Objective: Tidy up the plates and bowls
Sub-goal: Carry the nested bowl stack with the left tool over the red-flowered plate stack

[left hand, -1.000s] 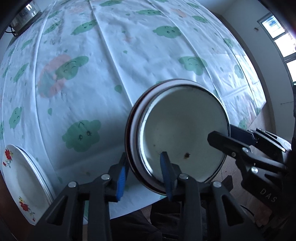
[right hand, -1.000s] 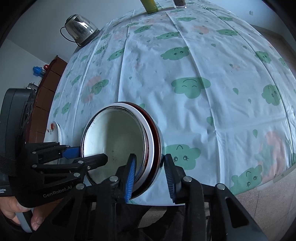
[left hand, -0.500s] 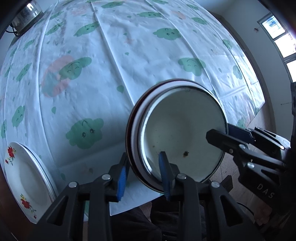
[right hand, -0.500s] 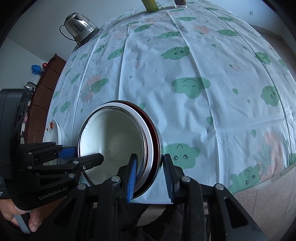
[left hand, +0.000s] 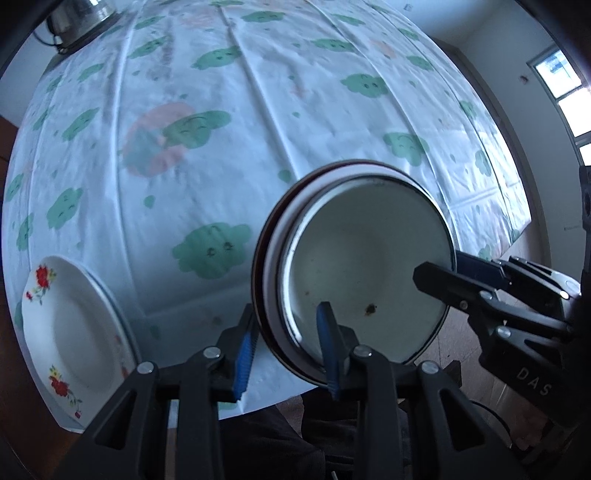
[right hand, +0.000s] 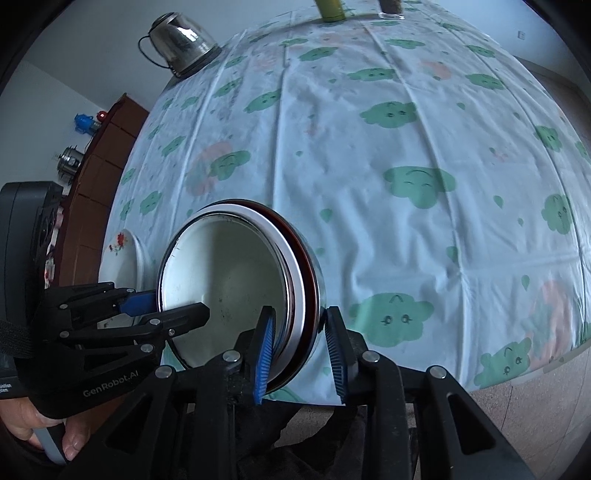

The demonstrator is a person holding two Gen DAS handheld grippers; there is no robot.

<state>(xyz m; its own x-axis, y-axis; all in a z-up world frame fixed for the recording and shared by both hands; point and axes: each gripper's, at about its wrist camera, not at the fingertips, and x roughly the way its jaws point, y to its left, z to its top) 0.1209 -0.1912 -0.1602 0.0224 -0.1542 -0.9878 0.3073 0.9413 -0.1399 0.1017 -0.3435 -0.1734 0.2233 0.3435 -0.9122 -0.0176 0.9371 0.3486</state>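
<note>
A nested stack of bowls (left hand: 365,277), white enamel inside with a dark red outer one, is held at the table's near edge. My left gripper (left hand: 286,352) is shut on its left rim. My right gripper (right hand: 301,352) is shut on its right rim, and it shows at the right of the left wrist view (left hand: 454,275). The stack also shows in the right wrist view (right hand: 229,284). A stack of white floral plates (left hand: 70,332) lies to the left on the table and appears in the right wrist view (right hand: 123,258).
The table carries a white cloth with green clouds (right hand: 388,166). A glass kettle (right hand: 183,38) stands at the far left corner, and two bottles stand at the far edge (right hand: 330,7). A brown cabinet (right hand: 99,162) is on the left.
Both grippers have carried the bowl stack a little to the left, toward the floral plates, which now look larger and nearer. The grips are unchanged.
</note>
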